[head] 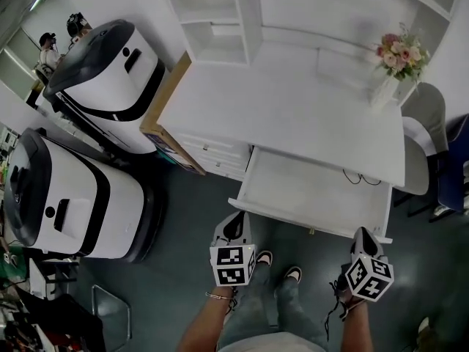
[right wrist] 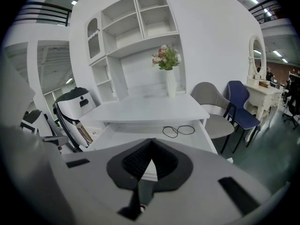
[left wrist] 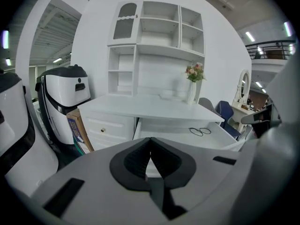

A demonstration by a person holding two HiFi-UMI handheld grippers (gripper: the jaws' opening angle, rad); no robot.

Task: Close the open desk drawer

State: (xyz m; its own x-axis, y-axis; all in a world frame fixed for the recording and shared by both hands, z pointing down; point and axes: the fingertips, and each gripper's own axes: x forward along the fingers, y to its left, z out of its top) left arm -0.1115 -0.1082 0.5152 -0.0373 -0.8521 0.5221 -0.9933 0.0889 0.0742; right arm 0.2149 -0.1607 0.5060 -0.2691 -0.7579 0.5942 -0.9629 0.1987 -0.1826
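At centre of head view: white desk (head: pixel 293 116) w/ shelf unit (head: pixel 220 20) at back. Drawer (head: pixel 308 193) under desk top, right of the small knobbed drawers (head: pixel 212 152), pulled well out toward person; white inside. Contents: 1 thin black cable (head: pixel 360 178), looped, at drawer's back right. Left claw (head: pixel 234 224): shut, jaw tips meeting, nothing between; held just outside drawer's front left corner, pointing toward desk. Right claw (head: pixel 365 239): shut likewise, empty; near drawer's front right corner. Contact w/ drawer front: cannot tell for either. Both claws on person's side of drawer, one per front corner. Left claw view: drawer lies ahead & right of jaw tips; right claw view: drawer ahead, cable beyond tips. Desk top: vase of pink flowers (head: pixel 396 61) at back right. Left of desk: cardboard box (head: pixel 167 105) against its side; far machine (head: pixel 110 68) & near machine (head: pixel 73 196), both white-and-black. Right of desk: grey chair (head: pixel 431 108), blue chair (head: pixel 456 163). Betw. claws, lower: person's shoes (head: pixel 293 273) on dark floor (head: pixel 183 270).
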